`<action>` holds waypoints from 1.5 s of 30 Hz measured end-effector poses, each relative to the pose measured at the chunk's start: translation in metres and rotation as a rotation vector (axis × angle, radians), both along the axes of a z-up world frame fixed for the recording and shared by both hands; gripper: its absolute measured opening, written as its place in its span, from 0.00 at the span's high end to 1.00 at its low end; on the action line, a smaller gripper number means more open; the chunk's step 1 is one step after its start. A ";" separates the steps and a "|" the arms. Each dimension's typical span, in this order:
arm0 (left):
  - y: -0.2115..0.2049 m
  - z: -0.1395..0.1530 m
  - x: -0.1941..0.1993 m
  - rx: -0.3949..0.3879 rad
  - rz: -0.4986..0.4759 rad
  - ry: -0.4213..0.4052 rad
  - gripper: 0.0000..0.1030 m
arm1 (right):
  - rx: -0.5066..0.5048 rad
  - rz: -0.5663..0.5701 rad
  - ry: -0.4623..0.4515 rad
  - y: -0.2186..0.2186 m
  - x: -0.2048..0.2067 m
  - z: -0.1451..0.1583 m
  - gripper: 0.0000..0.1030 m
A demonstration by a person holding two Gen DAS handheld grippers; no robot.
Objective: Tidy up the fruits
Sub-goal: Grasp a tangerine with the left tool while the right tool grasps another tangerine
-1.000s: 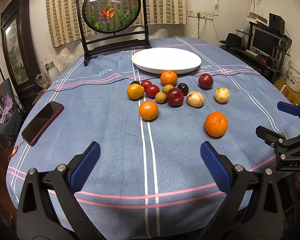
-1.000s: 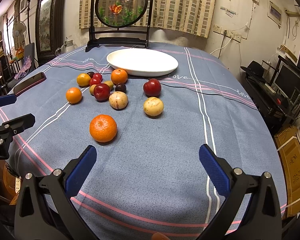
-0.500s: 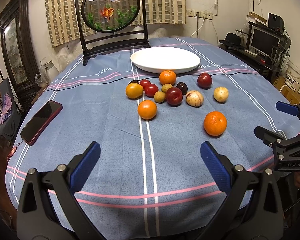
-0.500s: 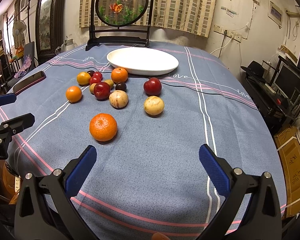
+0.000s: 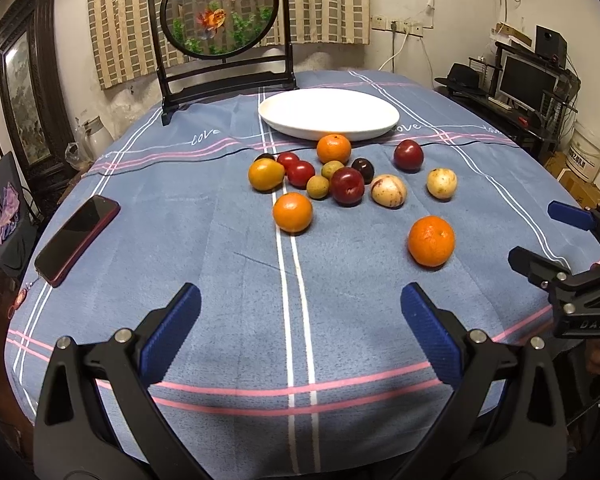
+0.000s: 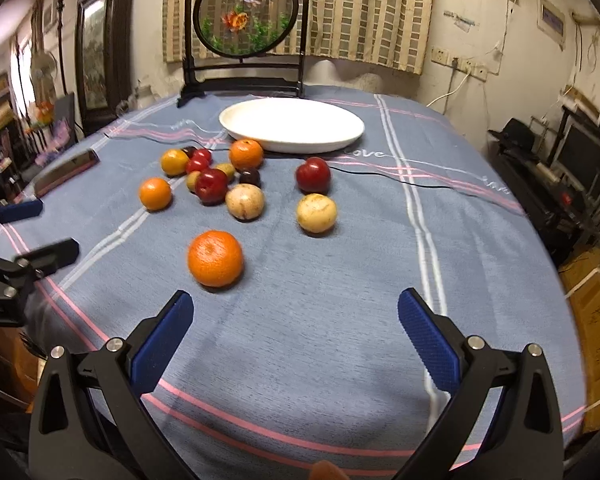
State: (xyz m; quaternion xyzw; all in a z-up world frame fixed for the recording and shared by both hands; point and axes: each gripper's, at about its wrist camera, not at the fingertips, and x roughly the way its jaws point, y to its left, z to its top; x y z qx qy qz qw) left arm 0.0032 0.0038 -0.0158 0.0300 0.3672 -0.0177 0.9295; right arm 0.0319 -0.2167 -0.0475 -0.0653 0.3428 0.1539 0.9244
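The left tongs (image 5: 300,320) hang over the near part of the counter (image 5: 180,240) with their jaws spread wide and nothing between them. The right tongs (image 6: 296,316) are likewise spread wide and empty, above the near right part of the blue striped cloth (image 6: 340,340).

Fruit positions:
- A large orange (image 6: 215,258) lies alone, nearest the right tongs, just ahead of the left finger (image 6: 162,342).
- A smaller orange (image 5: 292,212) lies on the white double stripe, apart from the group behind it.
- The main cluster (image 5: 332,176) sits just in front of the white plate (image 5: 328,114): a third orange (image 5: 333,149) close against the plate rim, a yellow-orange fruit (image 5: 265,175), red fruits, two small green-brown ones and a dark plum.
- A red fruit (image 6: 313,175) and a pale speckled fruit (image 6: 316,213) lie to the right of the cluster, apart from it and near each other.

The plate is bare and stands toward the far side of the counter, in front of a round framed screen (image 5: 220,8).

Open room: the near half of the cloth, between both tongs and the fruit, carries only the large orange. The right side of the counter is open up to its rounded edge. On the left, a phone (image 5: 78,238) lies near the counter edge, well apart from the fruit.
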 end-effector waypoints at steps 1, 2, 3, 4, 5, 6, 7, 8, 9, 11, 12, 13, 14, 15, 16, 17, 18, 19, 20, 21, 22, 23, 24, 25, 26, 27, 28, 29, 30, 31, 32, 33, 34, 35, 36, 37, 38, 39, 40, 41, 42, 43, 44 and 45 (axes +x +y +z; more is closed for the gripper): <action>0.003 -0.002 0.001 -0.010 0.003 0.007 0.02 | 0.027 0.010 0.003 0.000 0.001 -0.001 0.01; 0.005 -0.004 0.002 -0.016 0.004 0.013 0.02 | 0.056 0.017 0.013 0.000 0.003 -0.003 0.01; 0.007 -0.005 0.003 -0.021 0.006 0.019 0.02 | 0.076 0.024 0.029 0.001 0.007 -0.005 0.01; 0.010 -0.008 0.004 -0.026 0.009 0.025 0.02 | 0.095 0.033 0.048 0.003 0.011 -0.007 0.01; 0.011 -0.009 0.005 -0.028 0.012 0.029 0.02 | 0.123 0.056 0.072 0.007 0.016 -0.010 0.01; 0.013 -0.011 0.007 -0.028 0.015 0.034 0.02 | 0.134 0.071 0.081 0.010 0.018 -0.011 0.01; 0.016 -0.012 0.008 -0.026 0.020 0.040 0.02 | 0.137 0.086 0.086 0.014 0.020 -0.012 0.01; 0.018 -0.013 0.009 -0.025 0.025 0.044 0.02 | 0.119 0.096 0.094 0.021 0.024 -0.014 0.01; 0.021 -0.015 0.011 -0.025 0.031 0.046 0.02 | 0.098 0.093 0.103 0.027 0.026 -0.015 0.01; 0.027 -0.016 0.013 -0.035 0.040 0.053 0.02 | 0.076 0.104 0.126 0.039 0.033 -0.018 0.01; 0.030 -0.017 0.013 -0.038 0.043 0.053 0.02 | 0.077 0.115 0.130 0.042 0.035 -0.019 0.01; 0.033 -0.017 0.014 -0.039 0.047 0.051 0.02 | 0.073 0.122 0.129 0.048 0.037 -0.019 0.01; 0.035 -0.017 0.014 -0.040 0.051 0.047 0.02 | 0.064 0.128 0.128 0.051 0.038 -0.019 0.01; 0.037 -0.017 0.014 -0.041 0.054 0.046 0.02 | 0.049 0.134 0.124 0.055 0.038 -0.019 0.01; 0.039 -0.017 0.016 -0.044 0.059 0.047 0.02 | 0.026 0.141 0.119 0.061 0.039 -0.019 0.02; 0.042 -0.018 0.017 -0.048 0.063 0.050 0.02 | 0.008 0.145 0.114 0.065 0.041 -0.020 0.02; 0.044 -0.019 0.018 -0.052 0.067 0.053 0.02 | -0.007 0.147 0.111 0.069 0.042 -0.020 0.03; 0.047 -0.020 0.020 -0.055 0.073 0.057 0.02 | -0.023 0.149 0.110 0.072 0.043 -0.021 0.05; 0.049 -0.022 0.021 -0.057 0.078 0.061 0.02 | -0.035 0.150 0.108 0.075 0.044 -0.023 0.07; 0.051 -0.023 0.022 -0.058 0.083 0.064 0.02 | -0.046 0.150 0.105 0.077 0.045 -0.024 0.11; 0.053 -0.025 0.023 -0.060 0.087 0.069 0.02 | -0.059 0.146 0.104 0.079 0.046 -0.026 0.18; 0.055 -0.026 0.023 -0.062 0.090 0.071 0.02 | -0.060 0.144 0.115 0.076 0.048 -0.028 0.22; 0.056 -0.026 0.023 -0.064 0.092 0.073 0.02 | -0.055 0.141 0.129 0.076 0.050 -0.029 0.28; 0.058 -0.027 0.024 -0.065 0.095 0.071 0.02 | -0.050 0.138 0.140 0.075 0.052 -0.031 0.33; 0.059 -0.028 0.025 -0.067 0.097 0.071 0.02 | -0.046 0.138 0.146 0.074 0.054 -0.031 0.36; 0.060 -0.029 0.025 -0.069 0.098 0.073 0.02 | -0.042 0.136 0.148 0.073 0.055 -0.032 0.44; 0.060 -0.029 0.027 -0.073 0.097 0.075 0.02 | -0.035 0.134 0.150 0.072 0.056 -0.033 0.51; 0.061 -0.030 0.028 -0.074 0.096 0.077 0.02 | -0.025 0.130 0.154 0.069 0.057 -0.033 0.54; 0.061 -0.030 0.030 -0.076 0.094 0.078 0.02 | -0.012 0.127 0.154 0.067 0.057 -0.032 0.54; 0.061 -0.029 0.033 -0.083 0.091 0.076 0.02 | 0.007 0.127 0.159 0.065 0.057 -0.032 0.55; 0.060 -0.028 0.035 -0.088 0.087 0.071 0.02 | 0.024 0.128 0.164 0.063 0.058 -0.033 0.56; 0.060 -0.026 0.037 -0.091 0.082 0.064 0.02 | 0.039 0.128 0.166 0.061 0.058 -0.032 0.56; 0.057 -0.024 0.041 -0.092 0.069 0.054 0.02 | 0.054 0.129 0.166 0.058 0.058 -0.032 0.56; 0.054 -0.023 0.046 -0.087 0.053 0.049 0.02 | 0.070 0.133 0.166 0.057 0.057 -0.032 0.56; 0.050 -0.022 0.050 -0.081 0.040 0.048 0.02 | 0.079 0.136 0.167 0.056 0.056 -0.032 0.56; 0.045 -0.022 0.057 -0.079 0.015 0.050 0.02 | 0.089 0.140 0.171 0.055 0.056 -0.032 0.56; 0.042 -0.022 0.062 -0.081 -0.003 0.055 0.02 | 0.097 0.144 0.175 0.055 0.055 -0.033 0.56; 0.039 -0.023 0.068 -0.079 -0.017 0.061 0.07 | 0.103 0.148 0.181 0.055 0.055 -0.033 0.56; 0.034 -0.023 0.075 -0.074 -0.036 0.067 0.14 | 0.108 0.151 0.186 0.054 0.055 -0.034 0.56; 0.029 -0.024 0.082 -0.073 -0.057 0.079 0.18 | 0.117 0.152 0.189 0.053 0.055 -0.034 0.56; 0.025 -0.025 0.089 -0.070 -0.077 0.091 0.25 | 0.123 0.152 0.191 0.052 0.055 -0.034 0.56; 0.023 -0.026 0.095 -0.067 -0.090 0.099 0.28 | 0.131 0.153 0.193 0.052 0.055 -0.034 0.56; 0.020 -0.027 0.101 -0.063 -0.101 0.106 0.29 | 0.137 0.153 0.196 0.051 0.055 -0.034 0.56; 0.019 -0.028 0.105 -0.056 -0.103 0.112 0.31 | 0.145 0.153 0.198 0.050 0.055 -0.034 0.56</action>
